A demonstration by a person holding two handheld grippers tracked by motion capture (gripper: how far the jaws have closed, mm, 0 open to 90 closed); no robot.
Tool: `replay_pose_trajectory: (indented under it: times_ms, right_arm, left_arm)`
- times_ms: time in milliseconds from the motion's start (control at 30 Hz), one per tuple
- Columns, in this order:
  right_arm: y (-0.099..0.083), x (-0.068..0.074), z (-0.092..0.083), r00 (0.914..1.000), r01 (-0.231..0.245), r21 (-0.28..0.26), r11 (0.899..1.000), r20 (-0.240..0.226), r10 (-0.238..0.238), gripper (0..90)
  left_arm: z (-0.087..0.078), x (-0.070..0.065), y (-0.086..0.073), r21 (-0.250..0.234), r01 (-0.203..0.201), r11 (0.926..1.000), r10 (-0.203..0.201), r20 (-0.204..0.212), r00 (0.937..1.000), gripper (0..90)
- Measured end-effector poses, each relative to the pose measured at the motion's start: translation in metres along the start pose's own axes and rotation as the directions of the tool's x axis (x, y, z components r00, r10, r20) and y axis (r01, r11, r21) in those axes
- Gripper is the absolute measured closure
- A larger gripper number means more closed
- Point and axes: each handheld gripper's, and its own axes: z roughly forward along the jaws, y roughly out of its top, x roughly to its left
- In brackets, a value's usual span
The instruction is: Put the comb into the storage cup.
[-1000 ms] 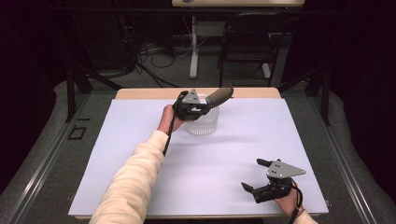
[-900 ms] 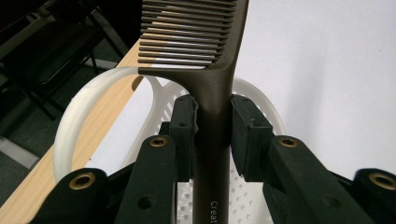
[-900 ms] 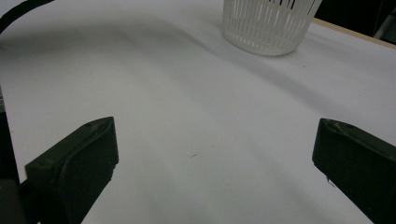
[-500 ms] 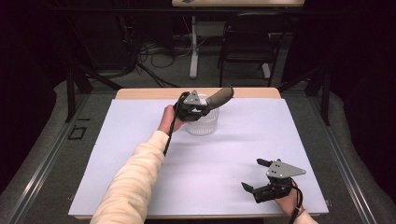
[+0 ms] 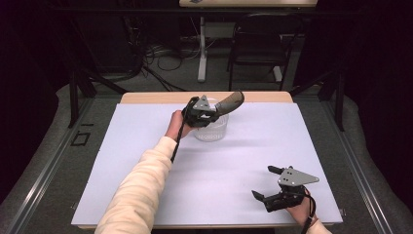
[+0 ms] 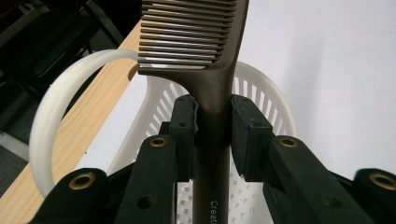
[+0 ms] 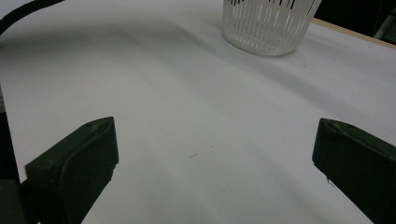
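Note:
A dark brown comb [image 6: 205,70] is clamped by its handle between the jaws of my left gripper [image 6: 212,128], its teeth pointing away. In the high view the comb [image 5: 230,102] sticks out to the right above a white slatted basket [image 5: 211,130], with the left gripper [image 5: 200,113] held over the basket's rim [image 6: 261,77]. My right gripper [image 5: 267,184] rests low near the table's front right, jaws wide apart over bare white surface. Ahead of the right gripper [image 7: 210,163] stands the basket [image 7: 267,25], some way off.
A white sheet [image 5: 146,146] covers the table, with a wooden edge [image 5: 146,97] at the far side. A black cable [image 5: 178,136] trails along the left forearm. Chairs and table legs stand in the dark behind the table.

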Motion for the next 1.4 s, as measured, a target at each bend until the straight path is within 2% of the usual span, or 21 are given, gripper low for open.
replay_pose_trajectory:
  times_ms: [167, 500, 700, 800, 867, 933, 1033, 1100, 1233, 1333, 1400]
  right_arm:
    - [0.000, 0.000, 0.000, 1.0000, 0.002, 0.001, 1.000, -0.001, -0.002, 0.0]
    - [0.000, 0.000, 0.001, 1.0000, 0.000, 0.003, 1.000, -0.003, 0.000, 0.1]
    - [0.000, 0.000, 0.000, 1.0000, -0.001, 0.000, 1.000, -0.003, 0.001, 0.0]
    - [0.000, 0.000, -0.002, 1.0000, -0.003, -0.013, 1.000, 0.001, 0.003, 0.0]
    - [0.000, -0.001, -0.002, 1.0000, -0.005, -0.011, 1.000, 0.004, 0.005, 0.0]
    - [0.000, 0.000, -0.001, 1.0000, -0.005, -0.011, 1.000, 0.002, 0.005, 0.0]
    - [0.000, 0.000, -0.001, 1.0000, -0.006, -0.007, 1.000, 0.001, 0.006, 0.0]
    - [0.000, 0.000, 0.000, 1.0000, -0.004, -0.008, 1.000, 0.002, 0.004, 0.0]
    - [0.000, 0.000, 0.000, 1.0000, -0.004, -0.006, 1.000, 0.003, 0.004, 0.0]
    - [0.000, 0.000, 0.001, 1.0000, -0.006, 0.005, 1.000, 0.001, 0.006, 0.0]
    - [0.000, 0.000, 0.002, 1.0000, -0.004, 0.003, 1.000, -0.001, 0.004, 0.0]
  left_arm:
    - [0.001, -0.001, 0.000, 0.010, -0.009, 0.9999, 0.008, 0.005, 1.0000, 72.2]
    - [0.000, 0.000, 0.002, 0.043, -0.055, 0.9976, 0.054, 0.005, 0.9985, 72.0]
    - [-0.001, 0.000, 0.001, 0.038, -0.055, 0.9978, 0.055, 0.008, 0.9985, 71.0]
    - [-0.006, 0.000, 0.001, 0.014, -0.046, 0.9988, 0.046, 0.007, 0.9989, 58.4]
    - [-0.011, 0.001, 0.000, -0.008, -0.035, 0.9993, 0.035, 0.004, 0.9994, 53.5]
    - [-0.015, 0.001, -0.001, -0.013, -0.022, 0.9997, 0.022, -0.008, 0.9997, 44.3]
    - [-0.020, 0.001, 0.000, 0.005, -0.010, 0.9999, 0.010, -0.020, 0.9997, 35.6]
    - [-0.024, 0.000, -0.001, 0.000, 0.007, 1.0000, -0.007, -0.049, 0.9988, 30.1]
    - [-0.033, -0.001, -0.001, -0.005, 0.035, 0.9994, -0.035, -0.055, 0.9978, 22.2]
    - [-0.039, -0.003, 0.001, -0.005, 0.050, 0.9987, -0.050, -0.058, 0.9971, 20.0]
    - [-0.043, -0.004, 0.002, 0.012, 0.043, 0.9990, -0.042, -0.069, 0.9967, 18.1]
